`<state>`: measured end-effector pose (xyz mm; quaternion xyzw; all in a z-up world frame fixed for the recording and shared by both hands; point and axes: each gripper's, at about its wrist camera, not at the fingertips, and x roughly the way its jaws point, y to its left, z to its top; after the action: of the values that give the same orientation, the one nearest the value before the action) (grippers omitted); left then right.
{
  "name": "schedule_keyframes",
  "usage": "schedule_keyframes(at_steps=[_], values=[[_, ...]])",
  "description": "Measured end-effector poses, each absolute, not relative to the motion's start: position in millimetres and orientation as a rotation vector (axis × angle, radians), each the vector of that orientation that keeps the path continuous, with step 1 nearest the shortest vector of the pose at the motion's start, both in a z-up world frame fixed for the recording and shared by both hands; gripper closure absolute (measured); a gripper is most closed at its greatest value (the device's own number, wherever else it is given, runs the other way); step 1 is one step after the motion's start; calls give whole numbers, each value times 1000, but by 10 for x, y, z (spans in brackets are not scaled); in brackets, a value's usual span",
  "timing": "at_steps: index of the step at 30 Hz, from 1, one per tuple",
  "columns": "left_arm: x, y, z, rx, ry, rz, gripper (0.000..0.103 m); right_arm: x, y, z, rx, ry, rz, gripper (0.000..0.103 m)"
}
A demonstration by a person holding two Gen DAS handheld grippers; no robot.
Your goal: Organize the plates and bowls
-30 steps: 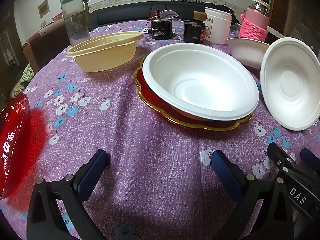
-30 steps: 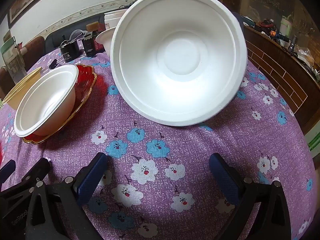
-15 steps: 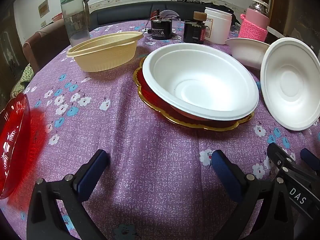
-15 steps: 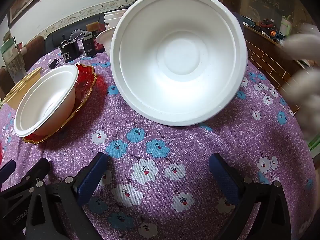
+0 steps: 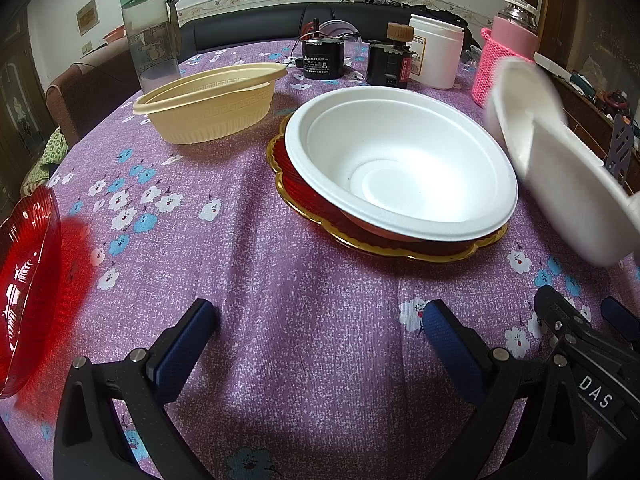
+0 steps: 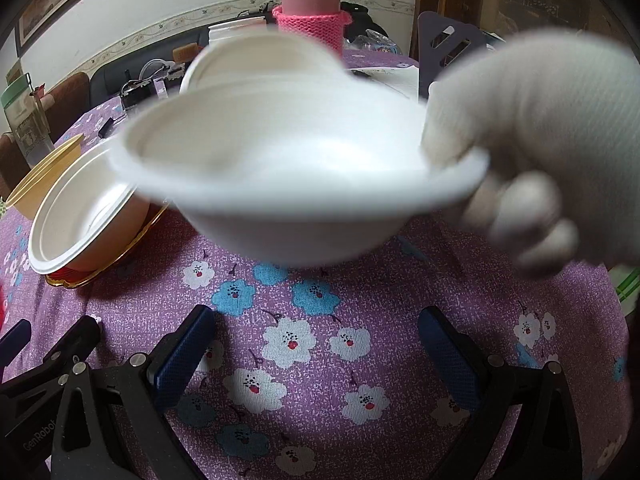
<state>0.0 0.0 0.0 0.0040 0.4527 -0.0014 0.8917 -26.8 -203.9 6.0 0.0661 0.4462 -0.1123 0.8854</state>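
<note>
A white foam bowl (image 5: 400, 168) sits on a red gold-rimmed plate (image 5: 384, 240) at the table's middle; it also shows in the right wrist view (image 6: 80, 216). A gloved hand (image 6: 540, 140) holds a second white bowl (image 6: 296, 184) by its rim, blurred, above the cloth; it shows at the right in the left wrist view (image 5: 560, 168). A third white bowl (image 6: 256, 60) stands behind it. A yellow bowl (image 5: 208, 104) and a red glass plate (image 5: 24, 300) lie to the left. My left gripper (image 5: 320, 340) and right gripper (image 6: 316, 340) are open and empty, low over the cloth.
A green-capped bottle (image 5: 150, 36), a black motor (image 5: 320, 58), a dark jar (image 5: 390, 56), a white tub (image 5: 436, 52) and a pink-sleeved flask (image 5: 508, 52) stand along the table's far side. The right gripper's body (image 5: 592, 360) lies at the lower right.
A gloved hand came in from the right, took the propped-up white bowl by its rim and tipped it level and lifted it. Both grippers stayed still.
</note>
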Motion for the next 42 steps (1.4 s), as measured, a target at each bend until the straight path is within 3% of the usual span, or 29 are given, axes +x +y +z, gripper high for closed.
schedule_keyframes(at_steps=[42], values=[[-308,31,8,25,941,-37,0,-268,-2038,60,137,929,-234,1]])
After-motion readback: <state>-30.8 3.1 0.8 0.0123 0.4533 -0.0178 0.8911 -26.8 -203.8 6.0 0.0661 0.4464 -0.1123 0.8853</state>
